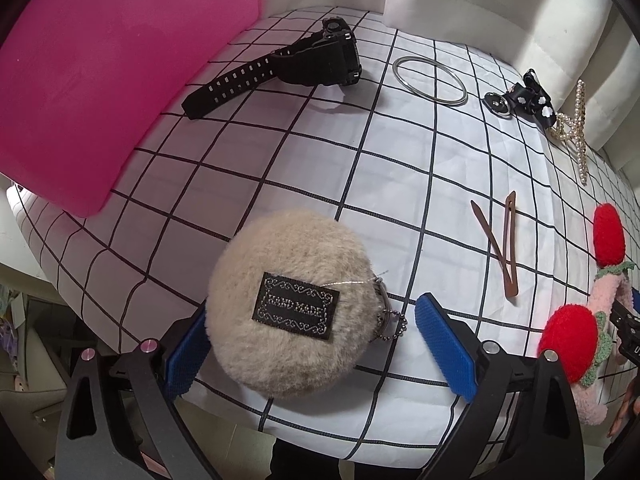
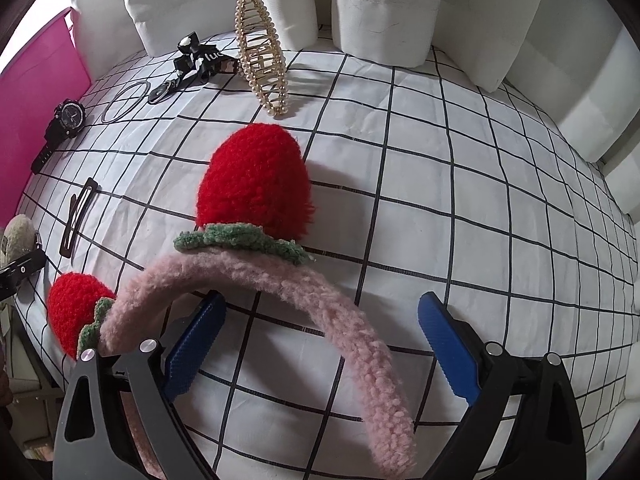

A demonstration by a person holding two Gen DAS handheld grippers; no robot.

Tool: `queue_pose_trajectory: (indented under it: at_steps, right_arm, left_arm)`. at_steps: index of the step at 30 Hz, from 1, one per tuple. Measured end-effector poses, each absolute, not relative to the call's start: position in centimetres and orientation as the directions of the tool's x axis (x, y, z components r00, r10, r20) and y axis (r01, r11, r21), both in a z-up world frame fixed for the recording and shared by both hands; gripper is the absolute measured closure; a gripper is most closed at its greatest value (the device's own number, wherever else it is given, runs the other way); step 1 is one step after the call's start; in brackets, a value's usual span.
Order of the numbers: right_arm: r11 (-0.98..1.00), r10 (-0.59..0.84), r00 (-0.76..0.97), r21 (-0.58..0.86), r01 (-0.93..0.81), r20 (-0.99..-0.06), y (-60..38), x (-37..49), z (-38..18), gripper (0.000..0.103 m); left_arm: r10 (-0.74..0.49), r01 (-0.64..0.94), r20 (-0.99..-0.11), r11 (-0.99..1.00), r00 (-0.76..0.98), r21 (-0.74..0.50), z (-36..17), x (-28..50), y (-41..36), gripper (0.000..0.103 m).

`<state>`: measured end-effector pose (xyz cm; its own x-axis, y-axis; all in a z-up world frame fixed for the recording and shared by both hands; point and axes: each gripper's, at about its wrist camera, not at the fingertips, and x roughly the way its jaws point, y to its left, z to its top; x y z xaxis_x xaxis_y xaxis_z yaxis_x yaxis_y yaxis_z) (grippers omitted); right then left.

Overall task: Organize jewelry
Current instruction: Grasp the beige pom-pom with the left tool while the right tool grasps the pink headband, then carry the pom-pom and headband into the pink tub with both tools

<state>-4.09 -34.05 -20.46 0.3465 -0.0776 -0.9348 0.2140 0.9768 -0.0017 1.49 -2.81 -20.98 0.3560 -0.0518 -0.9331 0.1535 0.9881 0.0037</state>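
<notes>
My left gripper (image 1: 316,344) is open around a beige fluffy pom-pom (image 1: 292,300) with a black "HAND MADE" label and a ball chain; the pom-pom lies on the checked cloth between the blue pads. My right gripper (image 2: 320,344) is open over a pink fuzzy headband (image 2: 304,304) with two red strawberries (image 2: 254,184); the band arches between the pads. The headband also shows in the left wrist view (image 1: 600,304). Further back lie a black watch (image 1: 304,60), a silver bangle (image 1: 430,80), a black flower bow clip (image 1: 528,98), a pearl claw clip (image 2: 262,58) and a brown hair clip (image 1: 502,248).
A pink box (image 1: 108,72) stands at the left on the checked cloth (image 1: 360,184). White cushions (image 2: 400,4) line the back and right. The cloth's front edge drops off just below both grippers.
</notes>
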Motion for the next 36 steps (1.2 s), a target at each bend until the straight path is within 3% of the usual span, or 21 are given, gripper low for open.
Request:
queue_pose_trajectory:
  at_steps: [2, 3, 4, 6, 10, 13, 18, 25, 36]
  right_arm:
    - [0.981, -0.07, 0.358, 0.0, 0.192, -0.931, -33.8, -4.0, -20.3, 0.018]
    - [0.984, -0.067, 0.366, -0.001, 0.178, -0.928, -33.5, -3.9, -20.1, 0.028]
    - [0.986, -0.066, 0.377, -0.004, 0.164, -0.924, -33.2, -3.9, -19.9, 0.044]
    - [0.989, -0.066, 0.378, -0.009, 0.149, -0.923, -32.8, -3.5, -19.7, 0.054]
    - [0.991, -0.061, 0.385, -0.008, 0.136, -0.921, -32.5, -3.5, -19.5, 0.074]
    - [0.988, -0.039, 0.392, 0.022, 0.151, -0.919, -32.7, -3.7, -19.5, 0.083]
    - [0.98, 0.011, 0.414, 0.093, 0.177, -0.91, -32.6, -4.3, -19.4, 0.09]
    - [0.974, 0.044, 0.463, 0.142, 0.179, -0.885, -32.2, -4.8, -18.3, 0.091]
    - [0.978, 0.03, 0.576, 0.142, 0.15, -0.817, -31.6, -5.1, -13.4, 0.091]
  left_arm:
    - [-0.061, 0.167, -0.926, 0.986, 0.372, 0.002, -20.6, 1.0, -3.1, 0.026]
    - [-0.067, 0.173, -0.924, 0.985, 0.377, -0.001, -20.5, 0.9, -3.3, 0.034]
    - [-0.07, 0.179, -0.923, 0.984, 0.378, -0.001, -20.4, 0.8, -3.4, 0.037]
    - [-0.077, 0.186, -0.921, 0.982, 0.381, -0.005, -20.2, 0.7, -3.7, 0.048]
    - [-0.085, 0.175, -0.924, 0.984, 0.373, -0.02, -19.8, 1.0, -3.2, 0.055]
    - [-0.1, 0.168, -0.927, 0.985, 0.361, -0.041, -19.4, 1.4, -2.3, 0.057]
    - [-0.14, 0.144, -0.921, 0.985, 0.364, -0.093, -18.3, 1.3, -1.1, 0.059]
    - [-0.223, 0.111, -0.893, 0.974, 0.391, -0.195, -15.5, 1.5, 0.2, 0.059]
    - [-0.184, 0.107, -0.849, 0.983, 0.494, -0.15, -10.3, 1.9, 1.2, 0.059]
